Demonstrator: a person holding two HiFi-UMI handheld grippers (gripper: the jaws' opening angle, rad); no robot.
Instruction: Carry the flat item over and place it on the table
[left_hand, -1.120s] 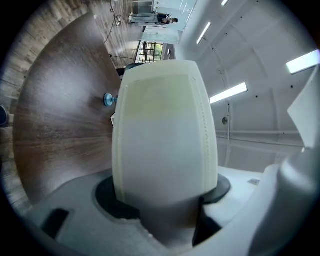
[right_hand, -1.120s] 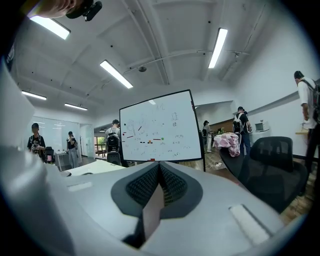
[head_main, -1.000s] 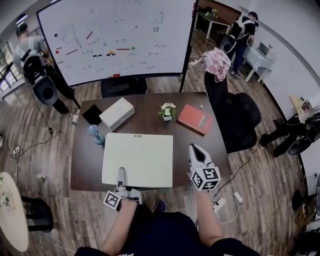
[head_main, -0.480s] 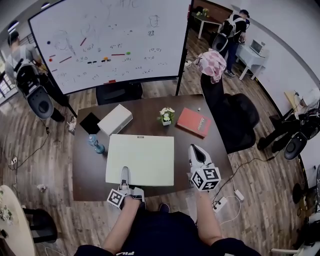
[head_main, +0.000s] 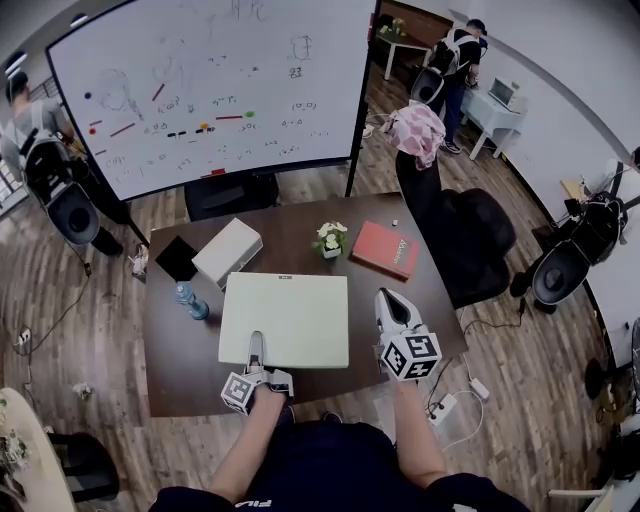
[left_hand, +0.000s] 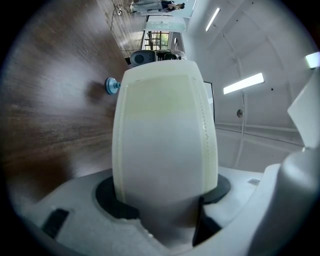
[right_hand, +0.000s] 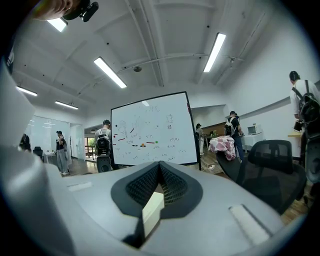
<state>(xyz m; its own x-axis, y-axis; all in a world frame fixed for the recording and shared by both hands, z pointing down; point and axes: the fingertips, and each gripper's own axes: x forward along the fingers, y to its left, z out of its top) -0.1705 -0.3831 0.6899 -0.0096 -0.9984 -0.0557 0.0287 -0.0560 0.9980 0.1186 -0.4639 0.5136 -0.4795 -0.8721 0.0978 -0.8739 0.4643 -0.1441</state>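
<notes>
The flat item (head_main: 285, 320) is a pale cream rectangular pad, held level over the middle of the dark wooden table (head_main: 185, 375). My left gripper (head_main: 256, 342) is shut on the middle of its near edge. In the left gripper view the pad (left_hand: 165, 145) runs straight out from between the jaws, with the table top to its left. Whether the pad touches the table I cannot tell. My right gripper (head_main: 389, 302) hovers off the pad's right edge, near the table's front right corner. Its pads (right_hand: 172, 187) meet with nothing between them.
Behind the pad stand a white box (head_main: 228, 252), a black flat thing (head_main: 176, 258), a blue bottle (head_main: 190, 300), a small flower pot (head_main: 331, 238) and a red book (head_main: 385, 249). A whiteboard (head_main: 220, 90) stands beyond the table, a black chair (head_main: 470, 240) at its right. People stand far off.
My left gripper has carried the pad further over the table and lower. The right gripper has shifted only a little.
</notes>
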